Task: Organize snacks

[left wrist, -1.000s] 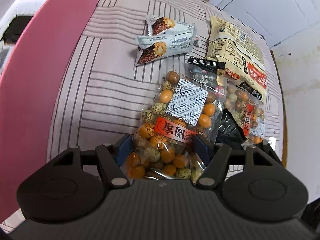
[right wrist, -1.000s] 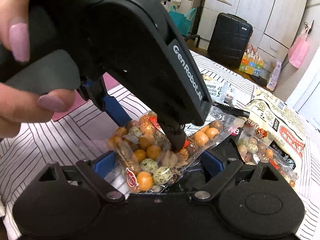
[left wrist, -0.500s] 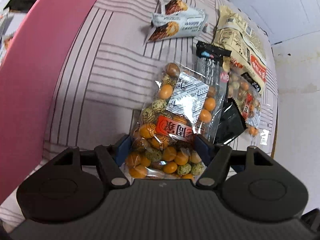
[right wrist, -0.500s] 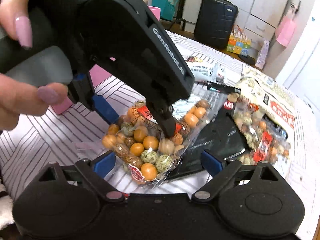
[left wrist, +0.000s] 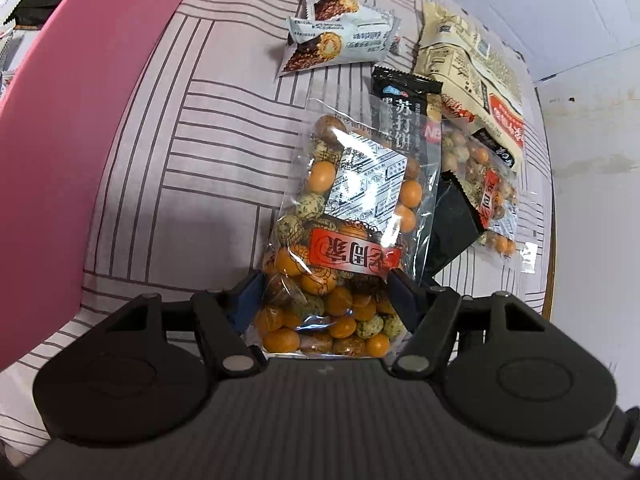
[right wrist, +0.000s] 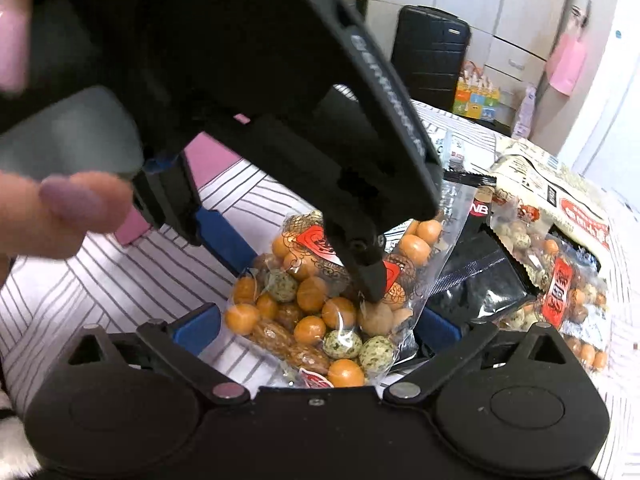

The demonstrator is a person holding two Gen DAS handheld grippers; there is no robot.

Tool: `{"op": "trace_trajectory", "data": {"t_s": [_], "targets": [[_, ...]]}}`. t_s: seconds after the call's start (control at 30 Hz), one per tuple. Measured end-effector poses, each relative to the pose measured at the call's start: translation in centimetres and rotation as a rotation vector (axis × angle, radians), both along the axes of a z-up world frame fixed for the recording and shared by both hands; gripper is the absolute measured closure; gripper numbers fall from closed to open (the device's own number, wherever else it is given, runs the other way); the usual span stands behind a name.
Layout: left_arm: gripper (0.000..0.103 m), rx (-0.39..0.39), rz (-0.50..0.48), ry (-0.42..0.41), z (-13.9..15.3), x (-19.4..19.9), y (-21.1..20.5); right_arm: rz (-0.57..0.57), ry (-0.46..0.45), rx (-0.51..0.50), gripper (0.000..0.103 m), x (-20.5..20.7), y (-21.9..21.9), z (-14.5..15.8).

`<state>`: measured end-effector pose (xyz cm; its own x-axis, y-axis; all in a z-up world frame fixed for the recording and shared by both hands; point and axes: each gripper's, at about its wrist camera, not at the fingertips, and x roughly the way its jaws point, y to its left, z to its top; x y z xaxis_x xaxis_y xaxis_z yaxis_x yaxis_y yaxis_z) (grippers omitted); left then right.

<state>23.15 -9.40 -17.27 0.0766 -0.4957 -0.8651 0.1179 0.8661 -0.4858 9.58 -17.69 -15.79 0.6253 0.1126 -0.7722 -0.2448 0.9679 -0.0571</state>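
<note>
My left gripper [left wrist: 326,294] is closed on the lower end of the clear bag of coated nuts [left wrist: 352,216], its blue pads pressing both sides. My right gripper [right wrist: 318,330] has just been opening and now stands wide, the same bag between its pads but not pressed. Behind the bag lies a black packet [left wrist: 404,108] on the striped cloth [left wrist: 192,152]. Farther behind the bag is a white wafer packet [left wrist: 340,42]. To the bag's right lies a second nut bag [left wrist: 486,192].
</note>
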Motion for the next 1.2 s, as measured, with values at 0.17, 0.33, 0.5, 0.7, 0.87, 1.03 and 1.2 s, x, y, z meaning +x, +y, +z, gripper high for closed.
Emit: {"op": "trace_trajectory", "data": {"t_s": [0.17,0.33,0.5,0.7,0.87,1.03,1.2], "targets": [[0.037,0.001,-0.026,-0.080,0.5,-1.5,-0.3,-0.016,0.015,0.022,0.006,-0.2,-0.7,0.7],[0.037,0.010,-0.030,-0.140,0.9,-3.1,-0.1,-0.015,0.047,0.034,0.007,0.1,-0.8,1.0],[0.037,0.024,-0.047,-0.148,1.3,-4.3,-0.1,-0.032,0.075,0.042,0.007,-0.4,-0.6,1.5],[0.037,0.019,-0.085,-0.136,2.1,-5.4,0.1,-0.059,0.083,0.053,0.008,-1.0,-0.4,2.5],[0.037,0.022,-0.131,-0.147,4.1,-6.9,0.5,-0.072,0.086,0.069,0.008,-1.9,-0.3,4.3],[0.037,0.006,-0.177,-0.177,6.4,-9.2,1.3,-0.059,0.073,0.082,0.008,-2.7,-0.3,6.4],[0.037,-0.020,-0.183,-0.207,8.7,-10.9,2.6,-0.029,0.032,0.060,0.008,-3.8,0.1,8.6]]}}
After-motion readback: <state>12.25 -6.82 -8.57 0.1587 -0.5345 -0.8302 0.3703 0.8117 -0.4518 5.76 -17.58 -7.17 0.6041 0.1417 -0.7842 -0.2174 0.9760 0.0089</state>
